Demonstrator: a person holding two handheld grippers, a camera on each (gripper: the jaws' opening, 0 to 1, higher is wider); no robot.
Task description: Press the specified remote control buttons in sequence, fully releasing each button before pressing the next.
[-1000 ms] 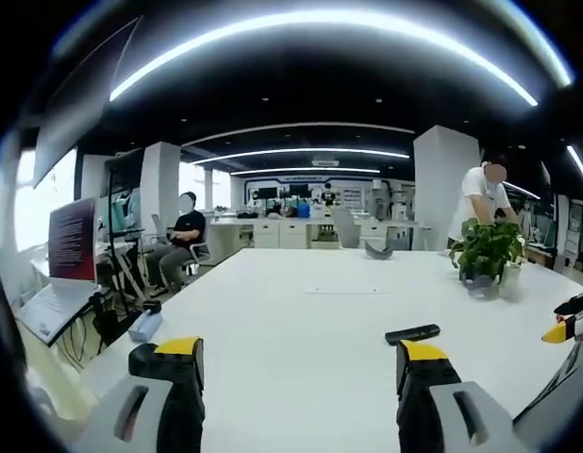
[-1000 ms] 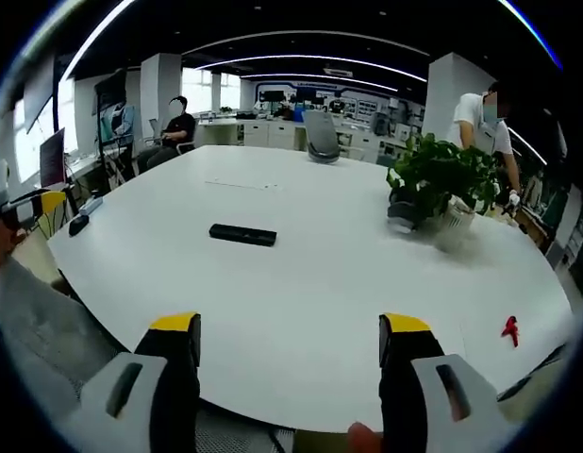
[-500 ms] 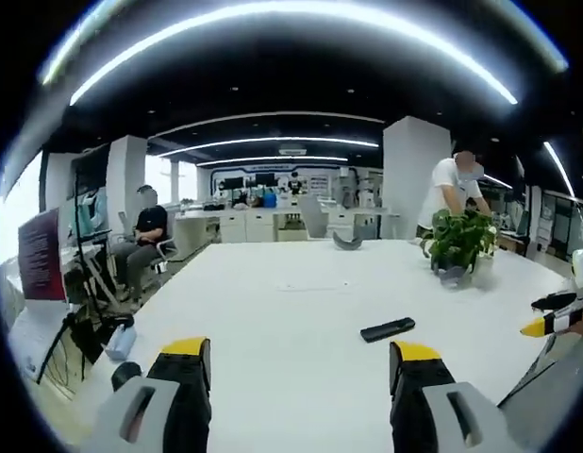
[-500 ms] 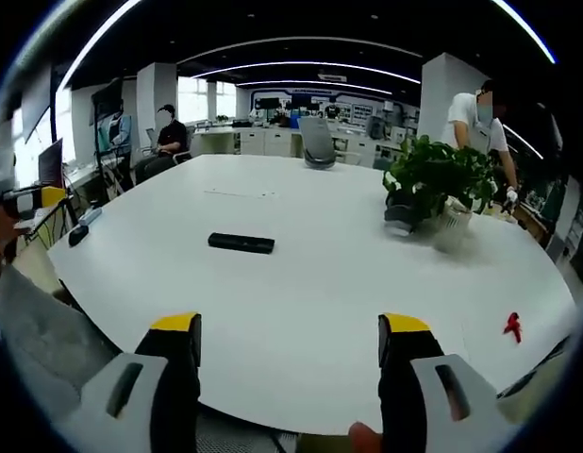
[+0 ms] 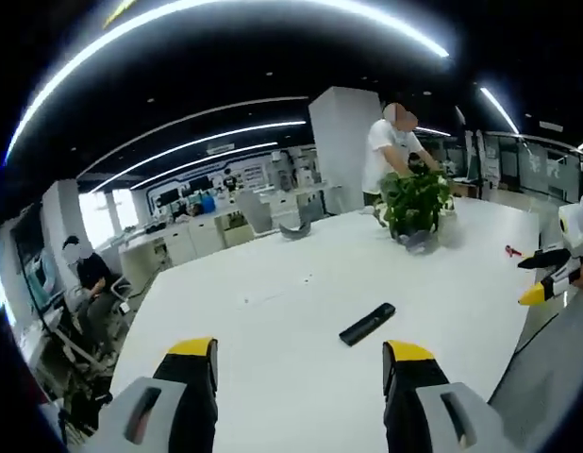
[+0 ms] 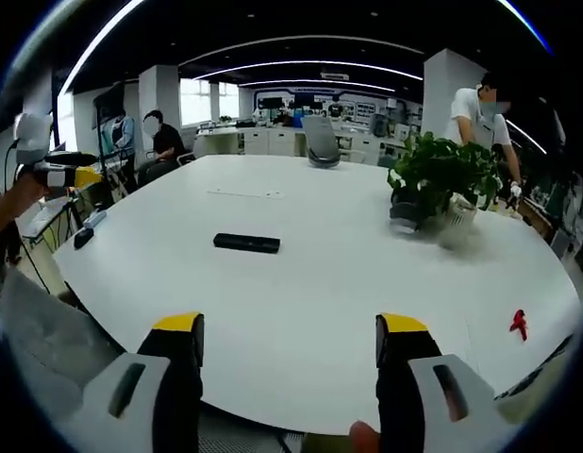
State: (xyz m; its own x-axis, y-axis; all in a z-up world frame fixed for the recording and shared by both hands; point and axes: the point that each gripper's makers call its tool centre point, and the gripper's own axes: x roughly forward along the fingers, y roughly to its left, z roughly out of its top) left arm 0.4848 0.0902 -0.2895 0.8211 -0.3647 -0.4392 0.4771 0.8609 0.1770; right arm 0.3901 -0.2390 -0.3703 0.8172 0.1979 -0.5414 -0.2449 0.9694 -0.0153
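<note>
**Both grippers open above the table, remote lying untouched**

The left gripper point(image 5: 296, 354) has its yellow-tipped jaws spread wide with nothing between them. The black remote point(image 5: 367, 324) lies flat on the white table point(image 5: 273, 321), just beyond the jaws at about 1 o'clock, well apart from the potted plant point(image 5: 414, 203) further off at 1 o'clock. The right gripper's tip comes in at 3 o'clock.

The right gripper point(image 6: 291, 330) is likewise wide open and holds nothing. From here the remote point(image 6: 246, 243) sits at about 11 o'clock, and the plant point(image 6: 438, 179) at 1 o'clock. A small red object point(image 6: 518, 324) lies on the table at 3 o'clock. The left gripper shows at 9 o'clock.
</note>
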